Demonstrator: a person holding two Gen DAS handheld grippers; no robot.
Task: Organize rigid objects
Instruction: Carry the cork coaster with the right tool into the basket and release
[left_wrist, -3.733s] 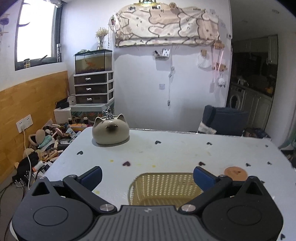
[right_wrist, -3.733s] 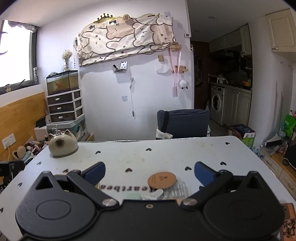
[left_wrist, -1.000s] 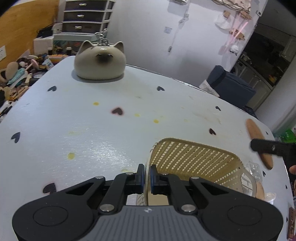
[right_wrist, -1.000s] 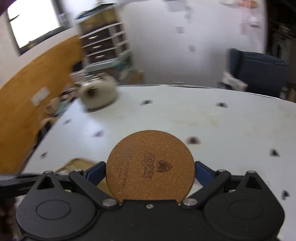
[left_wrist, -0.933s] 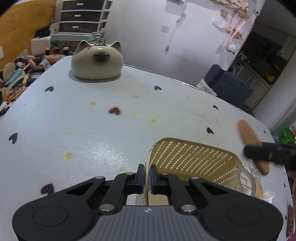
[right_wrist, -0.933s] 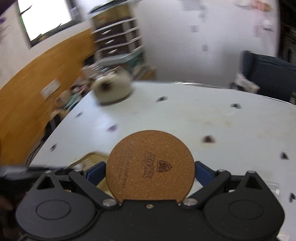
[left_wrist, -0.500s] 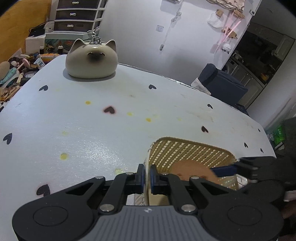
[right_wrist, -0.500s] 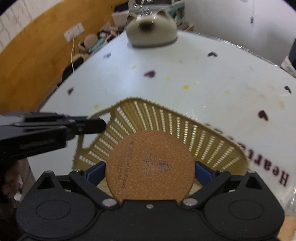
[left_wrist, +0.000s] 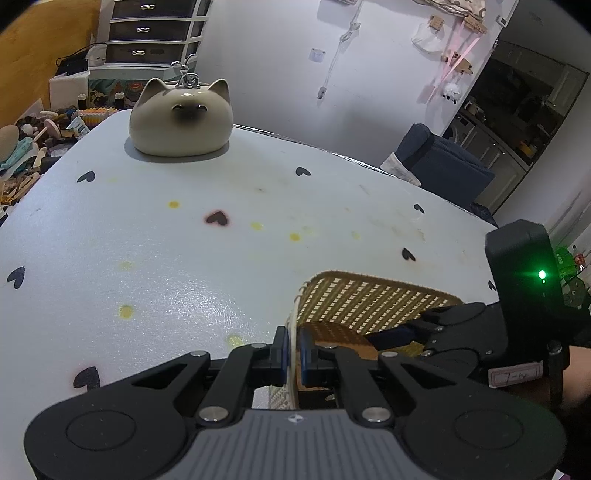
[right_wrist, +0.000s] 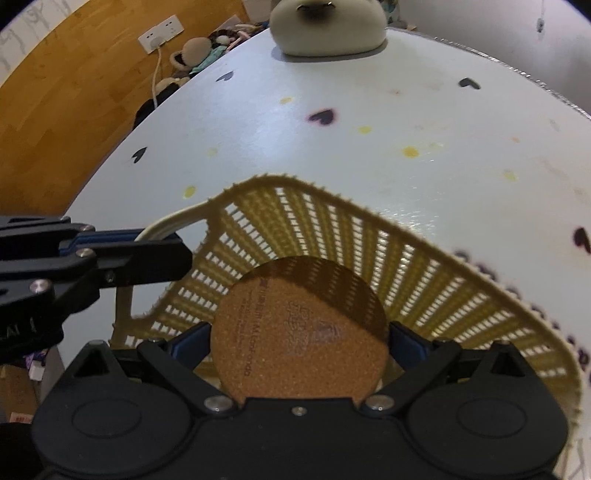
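Note:
A yellow slotted plastic basket (right_wrist: 413, 266) sits on the white table (left_wrist: 184, 258). My left gripper (left_wrist: 292, 350) is shut on the basket's near rim (left_wrist: 293, 332); in the right wrist view it reaches in from the left (right_wrist: 140, 240). My right gripper (right_wrist: 299, 338) is shut on a round cork coaster (right_wrist: 299, 325), gripped by its edges and lowered inside the basket. In the left wrist view the coaster (left_wrist: 340, 334) shows low in the basket with the right gripper's black body (left_wrist: 480, 332) behind it.
A beige cat-shaped ceramic pot (left_wrist: 181, 118) stands at the table's far left corner. The tablecloth has black heart prints and yellow spots. Clutter lies on the floor by the wooden wall (right_wrist: 55, 92). A dark blue chair (left_wrist: 439, 166) stands beyond the far edge.
My right gripper has carried the coaster from above the table down into the basket. My left gripper has stayed clamped on the rim.

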